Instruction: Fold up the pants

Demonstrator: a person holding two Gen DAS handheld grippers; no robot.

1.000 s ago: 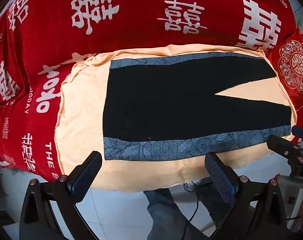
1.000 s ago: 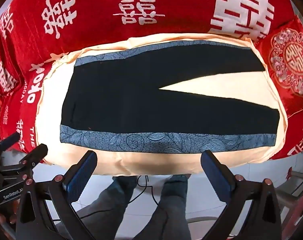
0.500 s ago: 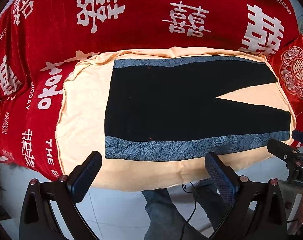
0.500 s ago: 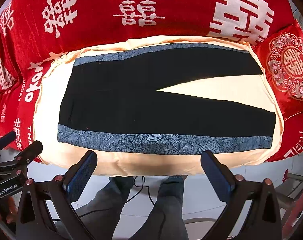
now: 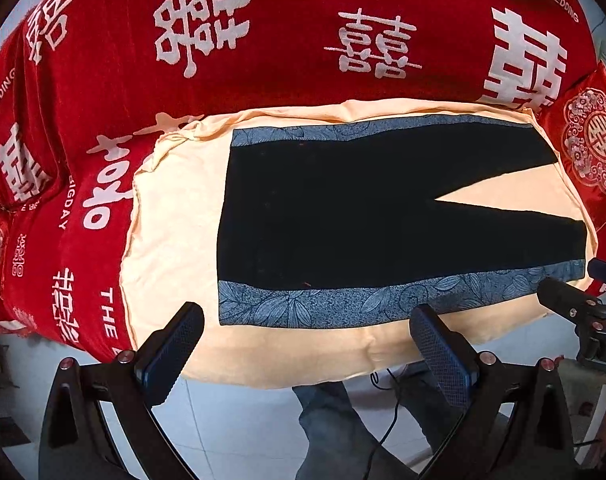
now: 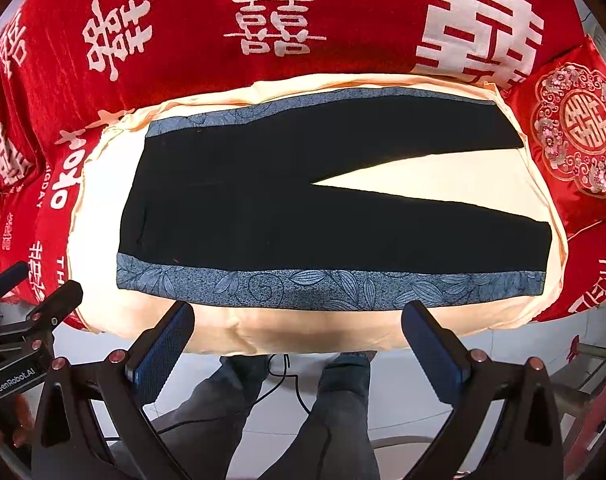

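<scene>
**Pants flat, both tongs wide and empty**

The pants (image 5: 343, 216) lie spread on a peach cushion (image 5: 175, 216), just ahead of both tongs, waistband toward the left tongs (image 5: 303, 344) and legs splayed ahead of the right tongs (image 6: 297, 340). Both stand apart, holding nothing. The risk, as I judge it: pinching the near patterned stripe (image 6: 303, 286) could also catch the cushion cover, or grab only one layer, leaving a skewed fold.

left claw (image 5: 307, 346), right claw (image 6: 299, 340): black frames, blue textured pads, silver screws; person's grey-blue jeans (image 6: 335, 412).
</scene>
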